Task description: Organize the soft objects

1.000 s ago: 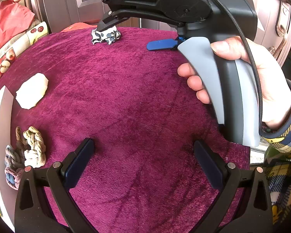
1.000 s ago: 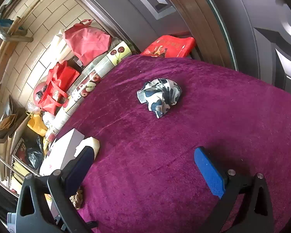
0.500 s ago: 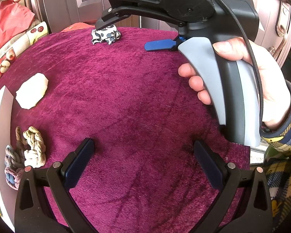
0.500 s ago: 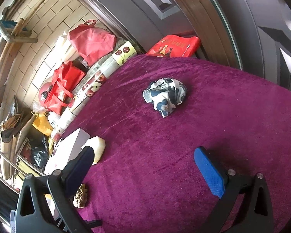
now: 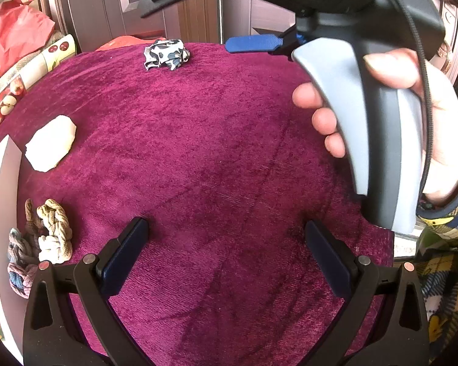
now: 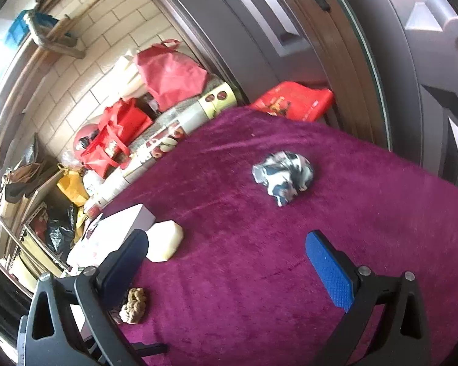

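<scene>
A crumpled black-and-white patterned cloth (image 5: 165, 54) lies at the far side of the magenta velvet table (image 5: 216, 158); it also shows in the right wrist view (image 6: 284, 175). A pale sponge (image 5: 50, 143) lies at the left, also in the right wrist view (image 6: 165, 241). A braided rope bundle (image 5: 50, 233) lies near the left edge, also in the right wrist view (image 6: 134, 305). My left gripper (image 5: 226, 253) is open and empty, low over the near table. My right gripper (image 6: 226, 259) is open and empty, held above the table, short of the cloth.
A white box (image 6: 113, 235) sits at the table's left edge beside the sponge. Red bags (image 6: 168, 73) and clutter stand beyond the left edge. A dark door (image 6: 366, 45) rises behind the table. The right hand and handle (image 5: 375, 128) fill the right of the left wrist view.
My right gripper has risen and pulled back from the cloth, which now sits farther off in its view. The left gripper has not moved.
</scene>
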The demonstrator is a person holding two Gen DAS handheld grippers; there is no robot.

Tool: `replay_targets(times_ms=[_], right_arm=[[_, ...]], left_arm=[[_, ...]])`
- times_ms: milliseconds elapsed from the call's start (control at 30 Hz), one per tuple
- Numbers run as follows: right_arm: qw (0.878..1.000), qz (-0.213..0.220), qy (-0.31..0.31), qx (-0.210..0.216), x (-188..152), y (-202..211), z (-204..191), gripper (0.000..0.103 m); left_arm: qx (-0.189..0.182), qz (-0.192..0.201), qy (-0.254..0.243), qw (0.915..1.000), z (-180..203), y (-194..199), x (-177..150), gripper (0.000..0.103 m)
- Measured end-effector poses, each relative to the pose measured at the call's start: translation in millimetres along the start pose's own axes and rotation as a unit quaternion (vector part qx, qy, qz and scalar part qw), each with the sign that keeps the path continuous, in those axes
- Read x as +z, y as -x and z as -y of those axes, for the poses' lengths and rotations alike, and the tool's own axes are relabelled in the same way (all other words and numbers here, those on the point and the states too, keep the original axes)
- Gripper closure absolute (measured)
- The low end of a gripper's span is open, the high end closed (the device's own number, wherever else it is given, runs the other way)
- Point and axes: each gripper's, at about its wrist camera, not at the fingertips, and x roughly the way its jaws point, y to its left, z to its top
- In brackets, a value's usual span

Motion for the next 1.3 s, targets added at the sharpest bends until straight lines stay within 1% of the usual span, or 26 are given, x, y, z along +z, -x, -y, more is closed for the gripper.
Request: replay_targets(times_ms=[100, 133, 167, 200, 233, 300, 333, 400, 433, 467, 500, 567, 600, 667, 733, 833, 900, 933, 967, 1000, 1033, 1067, 1100, 1133, 1233, 1300], right_arm=[[1.000, 0.002, 0.005, 0.008, 1.6, 1.8, -4.2, 0.000], [1.000, 0.004, 0.009, 0.009, 2.5, 3.4, -5.4, 0.000], [1.000, 0.009, 0.016, 0.011, 3.6, 5.7, -6.3, 0.000], [0.999, 0.015, 0.025, 0.012, 5.8, 8.6, -7.8, 0.000], [0.999, 0.021, 0.036, 0.012, 8.5, 10.5, -8.7, 0.000], [0.998, 0.032, 0.060, 0.011, 13.3, 12.5, -10.9, 0.000], [0.996, 0.040, 0.075, 0.008, 17.1, 12.8, -12.2, 0.000], [0.995, 0.049, 0.083, 0.003, 24.8, 11.0, -10.6, 0.000], [0.995, 0.048, 0.085, 0.003, 29.2, 8.6, -10.0, 0.000], [0.995, 0.042, 0.089, -0.001, 34.4, 3.8, -9.7, 0.000], [0.995, 0.032, 0.097, -0.014, 40.4, -3.3, -9.5, 0.000], [0.992, 0.002, 0.119, -0.052, 52.4, -24.8, -9.2, 0.000], [0.990, -0.013, 0.125, -0.067, 57.4, -35.9, -8.3, 0.000], [0.988, -0.030, 0.124, -0.090, 65.2, -56.9, -4.9, 0.000], [0.985, -0.044, 0.127, -0.109, 68.2, -78.6, -3.4, 0.000], [0.978, -0.072, 0.141, -0.139, 63.8, -106.8, -2.6, 0.000], [0.973, -0.085, 0.151, -0.156, 56.7, -120.3, -1.1, 0.000], [0.970, -0.087, 0.155, -0.167, 54.2, -122.9, 0.7, 0.001], [0.967, -0.091, 0.159, -0.175, 51.4, -126.9, 2.5, 0.003], [0.966, -0.097, 0.161, -0.177, 50.2, -129.9, 4.8, 0.016], [0.966, -0.113, 0.155, -0.171, 49.2, -133.7, 8.1, 0.036], [0.968, -0.118, 0.150, -0.166, 49.5, -134.2, 10.3, 0.044], [0.969, -0.119, 0.143, -0.161, 49.8, -133.3, 13.5, 0.054], [0.971, -0.118, 0.139, -0.153, 49.9, -131.6, 14.2, 0.059], [0.974, -0.111, 0.139, -0.139, 49.4, -127.4, 12.6, 0.060], [0.974, -0.108, 0.145, -0.138, 48.1, -125.2, 9.7, 0.060]], left_arm=[[0.014, 0.006, 0.002, 0.9999, 1.8, 5.7, -3.2, 0.001], [0.030, 0.025, 0.003, 0.9992, 4.6, 19.8, -6.7, 0.001], [0.035, 0.047, 0.012, 0.9982, 2.6, 32.3, -9.1, 0.001], [0.035, 0.080, 0.035, 0.9956, -3.7, 52.4, -13.5, 0.000], [0.038, 0.108, 0.058, 0.9917, -11.6, 70.5, -18.7, 0.000], [0.062, 0.156, 0.097, 0.9810, -28.8, 102.5, -28.7, 0.000], [0.092, 0.180, 0.126, 0.9712, -43.2, 123.8, -35.3, 0.000], [0.132, 0.196, 0.166, 0.9575, -64.1, 145.1, -40.1, 0.000], [0.155, 0.195, 0.193, 0.9490, -80.4, 155.3, -41.2, 0.000], [0.166, 0.188, 0.211, 0.9448, -89.8, 158.4, -41.0, 0.000], [0.170, 0.178, 0.226, 0.9425, -99.1, 159.2, -37.7, 0.000], [0.163, 0.165, 0.222, 0.9470, -107.8, 153.9, -28.9, 0.000], [0.175, 0.154, 0.209, 0.9499, -108.5, 146.6, -20.9, 0.000], [0.190, 0.136, 0.198, 0.9519, -111.6, 132.6, -6.4, 0.000], [0.175, 0.114, 0.206, 0.9560, -122.5, 112.8, 11.5, 0.000], [0.150, 0.083, 0.229, 0.9582, -136.8, 86.7, 34.5, 0.000], [0.153, 0.062, 0.234, 0.9580, -141.9, 66.8, 49.2, 0.000], [0.161, 0.048, 0.235, 0.9574, -145.9, 53.2, 56.4, 0.000], [0.163, 0.040, 0.236, 0.9571, -148.0, 45.6, 60.1, 0.000], [0.163, 0.033, 0.237, 0.9572, -150.1, 36.7, 63.4, 0.000], [0.163, 0.021, 0.238, 0.9571, -152.0, 24.6, 66.6, 0.000], [0.167, 0.013, 0.238, 0.9566, -152.7, 16.8, 67.9, 0.000], [0.177, 0.002, 0.235, 0.9557, -152.5, 6.1, 69.2, 0.000], [0.186, -0.006, 0.231, 0.9550, -152.9, -2.7, 70.1, 0.000], [0.203, -0.025, 0.230, 0.9514, -156.2, -22.3, 67.8, 0.000], [0.203, -0.031, 0.241, 0.9486, -160.8, -29.8, 65.5, 0.000]])
